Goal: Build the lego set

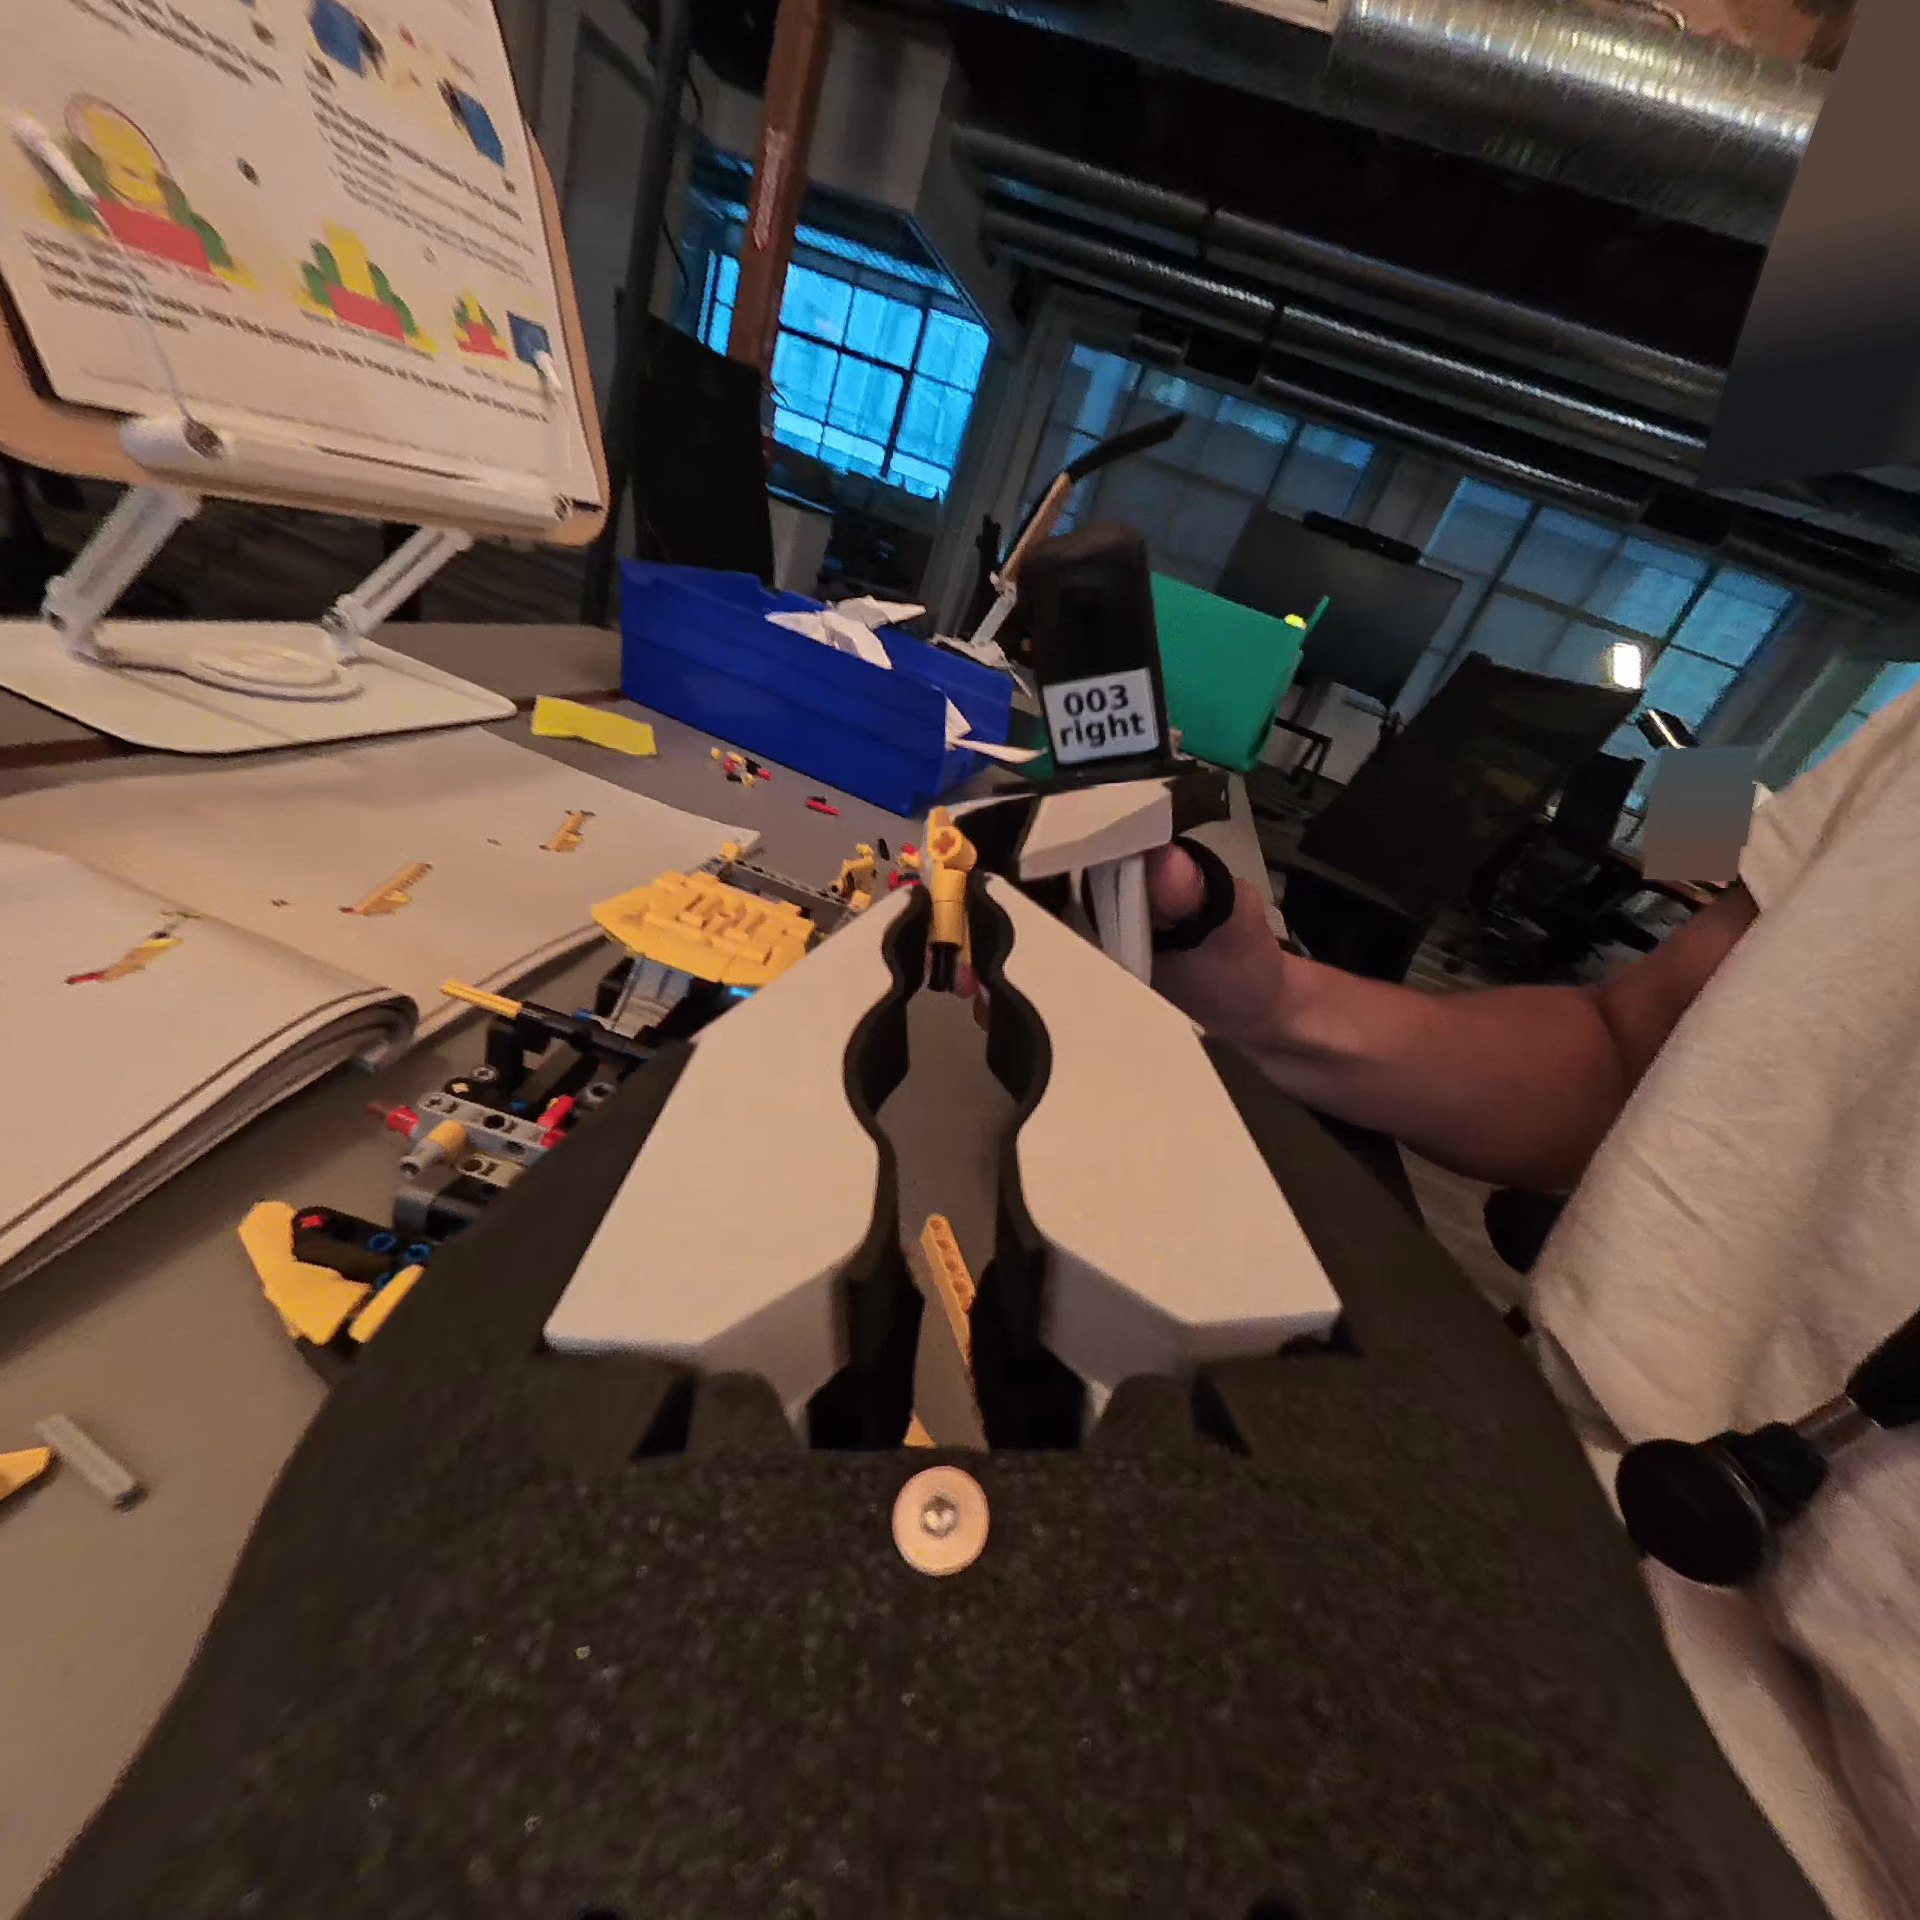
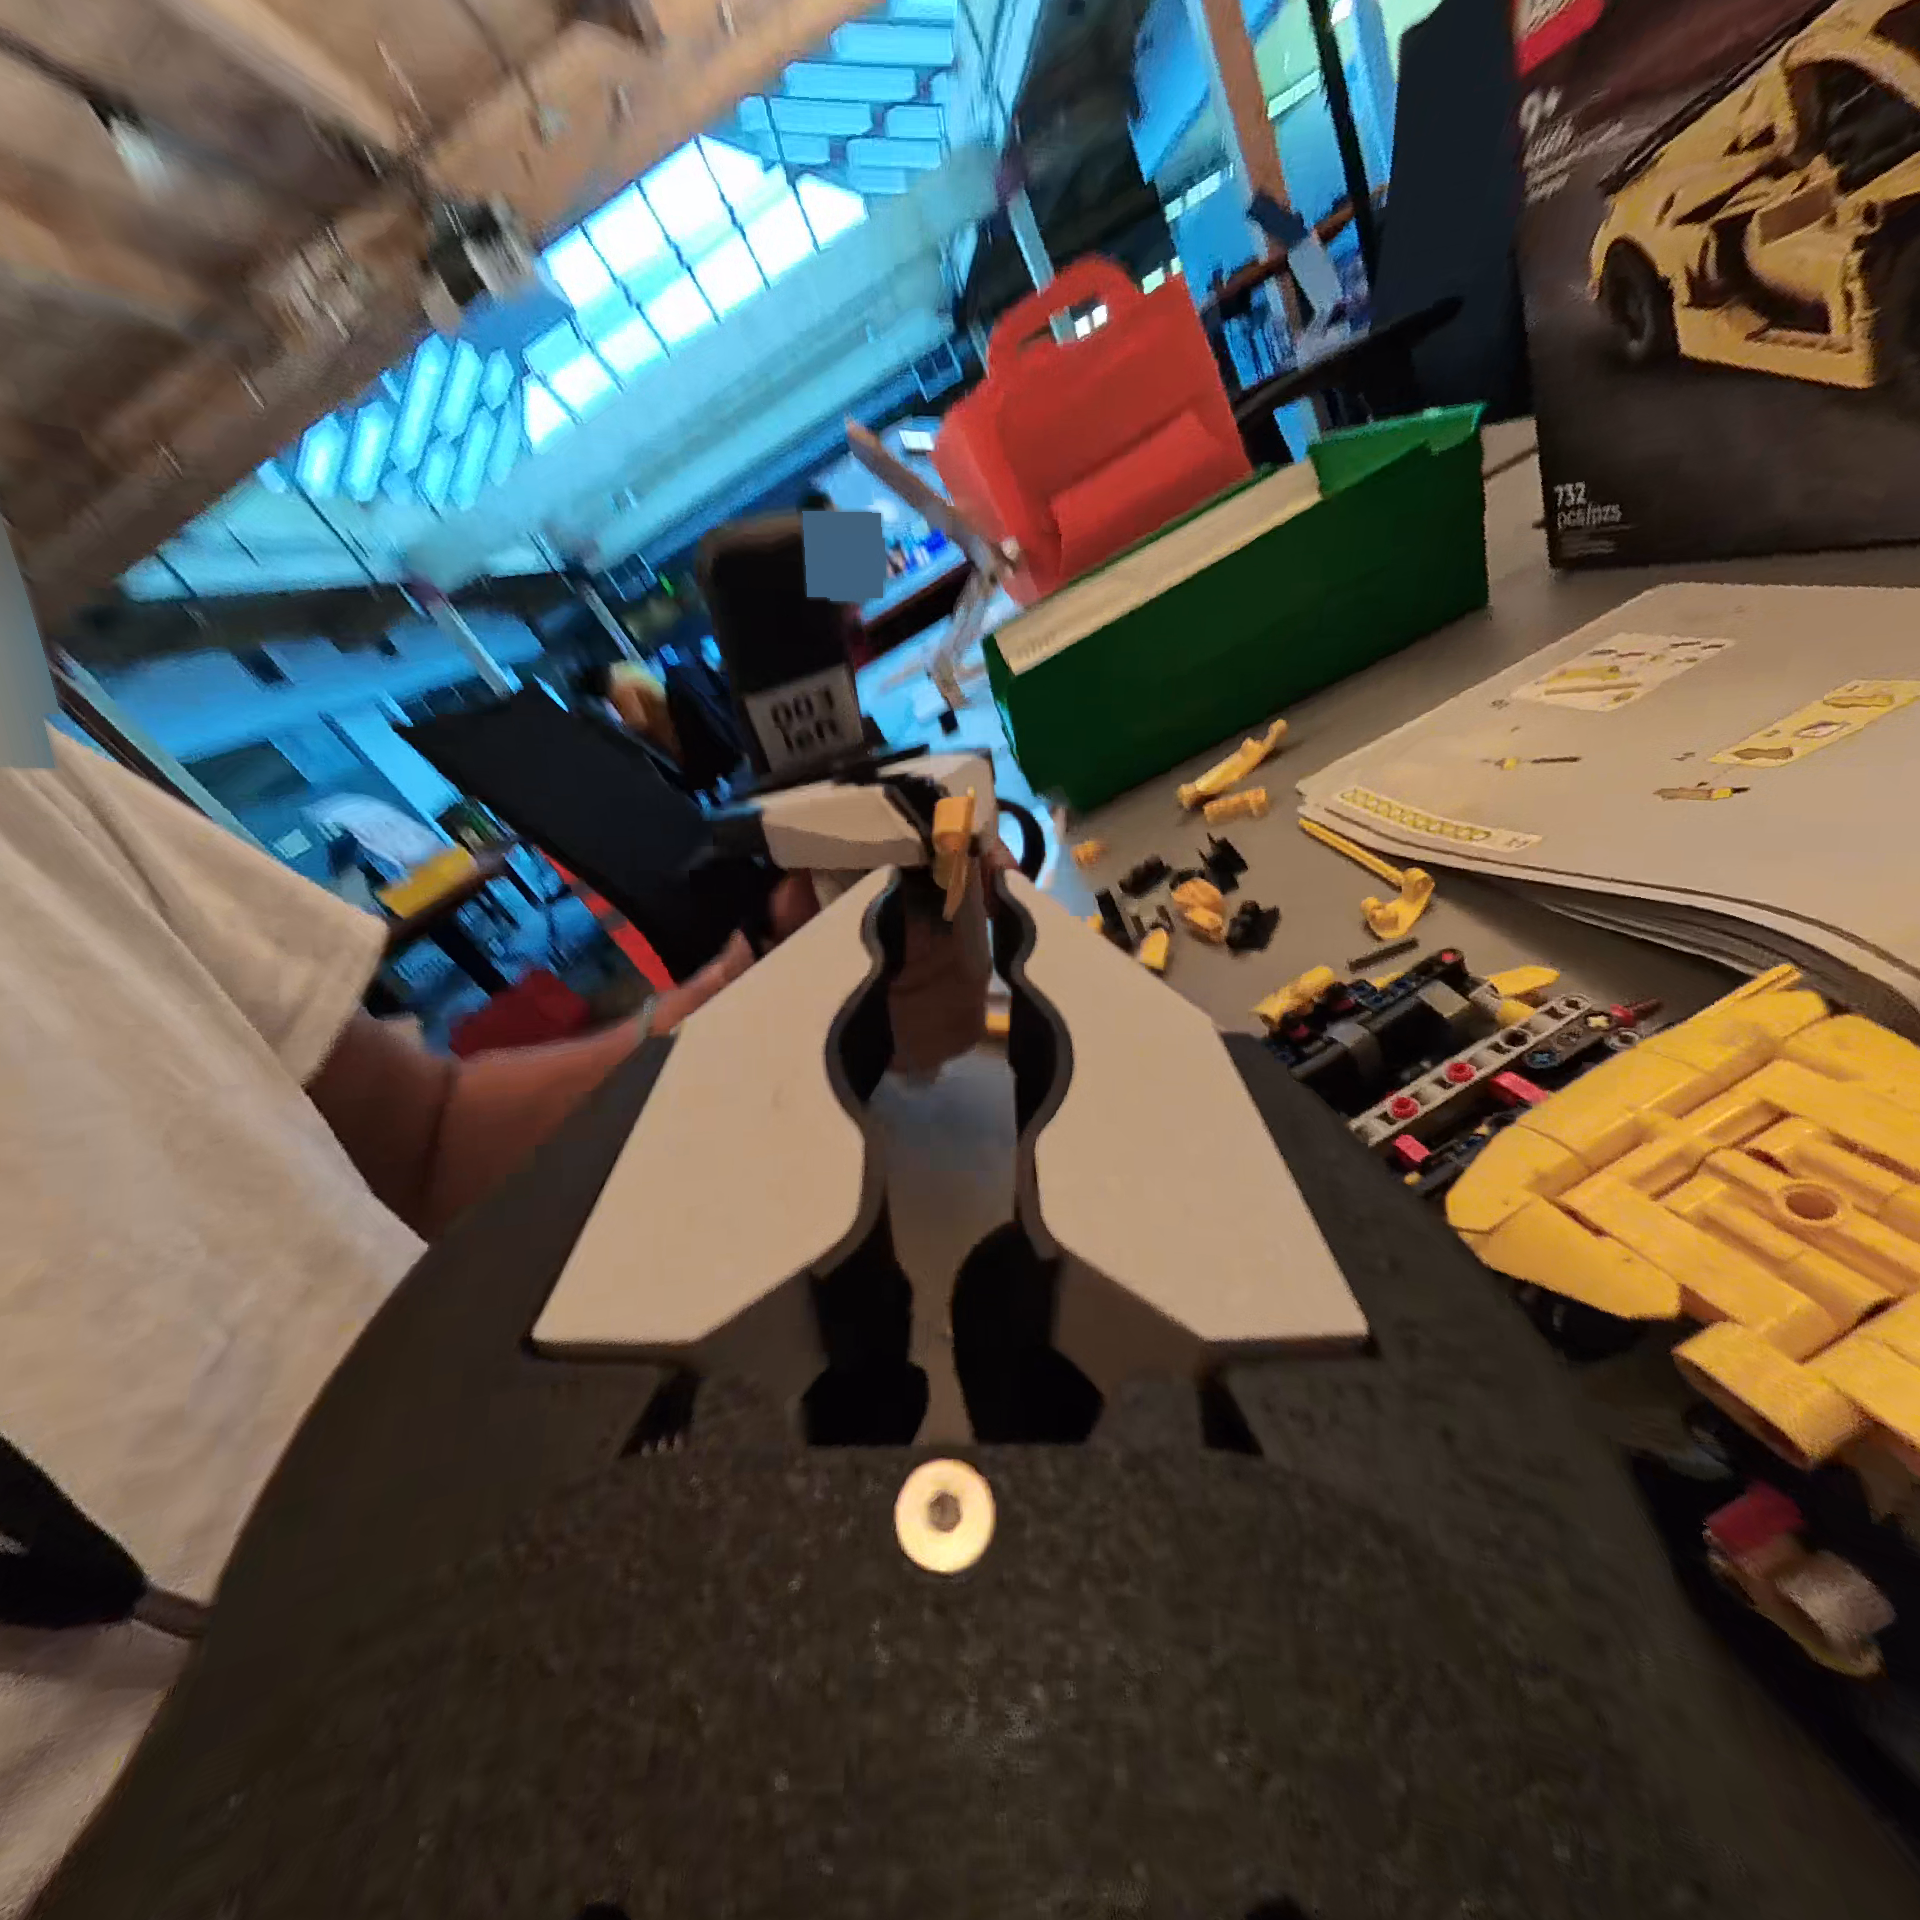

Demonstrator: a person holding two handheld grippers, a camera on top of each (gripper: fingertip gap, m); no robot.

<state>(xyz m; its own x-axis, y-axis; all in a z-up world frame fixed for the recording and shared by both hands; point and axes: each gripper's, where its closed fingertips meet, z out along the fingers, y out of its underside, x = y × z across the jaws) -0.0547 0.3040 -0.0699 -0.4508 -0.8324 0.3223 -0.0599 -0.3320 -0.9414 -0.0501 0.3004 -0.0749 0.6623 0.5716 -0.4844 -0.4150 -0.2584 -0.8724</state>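
My left gripper [image 1: 948, 906] is shut on a small yellow piece with a black pin [image 1: 945, 896], held in the air above the table. The piece also shows in the right wrist view [image 2: 954, 836], at the tips of the left gripper [image 2: 914, 821]. My right gripper [image 2: 948, 883] faces it tip to tip. Its jaws stand a little apart, with the piece's end in the gap, and nothing is gripped. In the left wrist view the right gripper [image 1: 971, 821] comes in from the far side. The half-built yellow car [image 1: 717, 925] [image 2: 1714, 1226] lies on the table.
An open instruction booklet [image 1: 208, 987] [image 2: 1610, 748] lies beside the car's chassis [image 2: 1455, 1049]. Loose black and yellow pieces [image 2: 1195, 894] are scattered nearby. A blue bin [image 1: 790, 686], a green bin [image 2: 1247, 613], the set's box [image 2: 1714, 260] and a sheet on a stand [image 1: 291, 239] stand behind. The person's body is close. Left and right tips are no more than a few centimetres apart.
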